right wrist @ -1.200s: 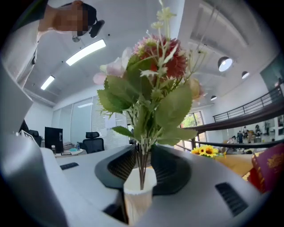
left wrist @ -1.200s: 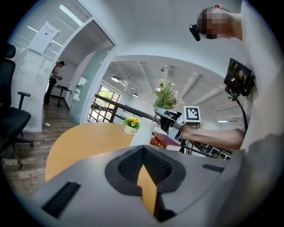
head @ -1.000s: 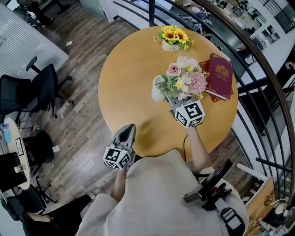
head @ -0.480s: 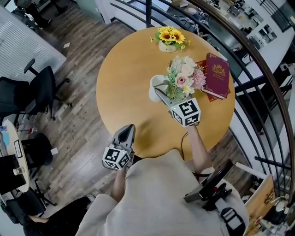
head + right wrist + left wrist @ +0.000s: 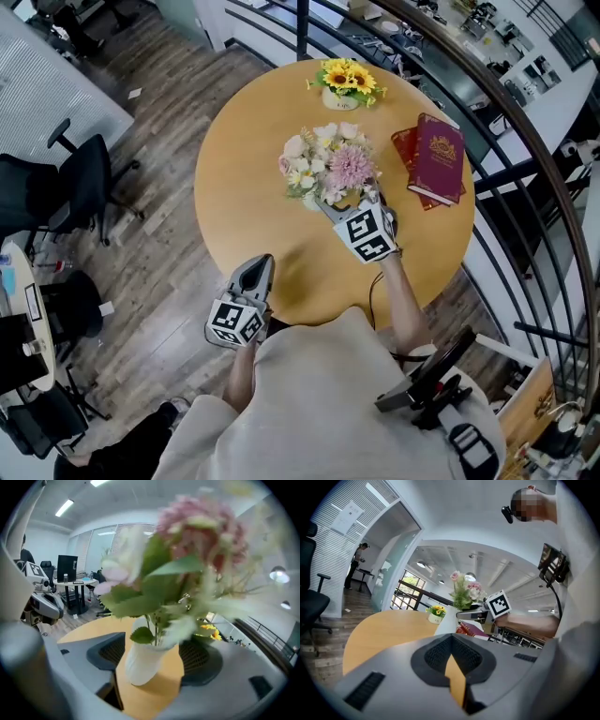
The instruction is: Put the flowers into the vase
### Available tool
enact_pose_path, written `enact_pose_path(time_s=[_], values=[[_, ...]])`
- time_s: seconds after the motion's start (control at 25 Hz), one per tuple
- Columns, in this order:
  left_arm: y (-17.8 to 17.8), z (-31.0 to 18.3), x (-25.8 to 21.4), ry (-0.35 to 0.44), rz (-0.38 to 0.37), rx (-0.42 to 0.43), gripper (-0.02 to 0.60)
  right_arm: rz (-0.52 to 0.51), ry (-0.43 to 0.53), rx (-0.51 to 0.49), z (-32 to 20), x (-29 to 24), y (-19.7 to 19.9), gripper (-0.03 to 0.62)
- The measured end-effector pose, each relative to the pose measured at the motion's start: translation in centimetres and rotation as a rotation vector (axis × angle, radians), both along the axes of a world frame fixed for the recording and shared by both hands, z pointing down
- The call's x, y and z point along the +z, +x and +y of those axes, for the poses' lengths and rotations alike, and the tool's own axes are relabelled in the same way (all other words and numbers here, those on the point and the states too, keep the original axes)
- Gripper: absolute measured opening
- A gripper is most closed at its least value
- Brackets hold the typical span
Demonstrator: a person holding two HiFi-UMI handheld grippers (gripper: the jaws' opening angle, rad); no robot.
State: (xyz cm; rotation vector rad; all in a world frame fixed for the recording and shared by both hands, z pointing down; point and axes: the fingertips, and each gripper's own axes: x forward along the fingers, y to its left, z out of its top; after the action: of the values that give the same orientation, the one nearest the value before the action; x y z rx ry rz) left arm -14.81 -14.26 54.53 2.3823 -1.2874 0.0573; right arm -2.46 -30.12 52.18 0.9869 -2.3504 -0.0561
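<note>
- Flowers (image 5: 326, 167) stand in the white vase (image 5: 143, 660) near the middle of the round table (image 5: 253, 141).
- Right gripper (image 5: 328, 204), at the vase's 5 o'clock, has just been spreading its jaws; released, they flank the vase.
- Left gripper (image 5: 263, 261), at the table's 7 o'clock edge, is clenched on nothing.

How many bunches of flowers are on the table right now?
2. The pink-and-white bouquet stands in the white vase mid-table; the small sunflower pot sits at the table's far edge. None seem hidden.
</note>
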Motion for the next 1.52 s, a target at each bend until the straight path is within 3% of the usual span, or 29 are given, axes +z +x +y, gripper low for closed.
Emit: enact_pose_path(time_s=[0.16,0.36,0.8,0.84,1.08,1.36,1.52], values=[[-0.1,0.0,0.0,-0.001,-0.001,-0.001,0.006,-0.068,-0.012,0.051,-0.1,0.6,-0.1,0.391],[-0.3,0.2,0.0,-0.001,-0.002,-0.003,0.006,-0.224,-0.090,0.151,-0.5,2.6,0.9,0.391],[-0.5,0.2,0.2,0.001,-0.016,-0.003,0.006,-0.269,-0.245,0.182,2.0,9.2,1.7,0.384],[-0.5,0.2,0.2,0.001,-0.016,-0.001,0.006,-0.274,-0.238,0.185,2.3,9.1,1.8,0.360],[0.6,0.1,-0.1,0.012,-0.018,0.027,0.006,-0.320,-0.131,0.239,2.6,6.7,4.5,0.032],[3.1,-0.1,-1.1,0.061,-0.030,0.059,0.006,-0.415,-0.059,0.231,4.2,4.3,6.3,0.011],[5.3,0.9,-2.5,0.093,-0.033,0.083,0.006,-0.414,-0.032,0.236,6.5,2.8,8.0,0.011]])
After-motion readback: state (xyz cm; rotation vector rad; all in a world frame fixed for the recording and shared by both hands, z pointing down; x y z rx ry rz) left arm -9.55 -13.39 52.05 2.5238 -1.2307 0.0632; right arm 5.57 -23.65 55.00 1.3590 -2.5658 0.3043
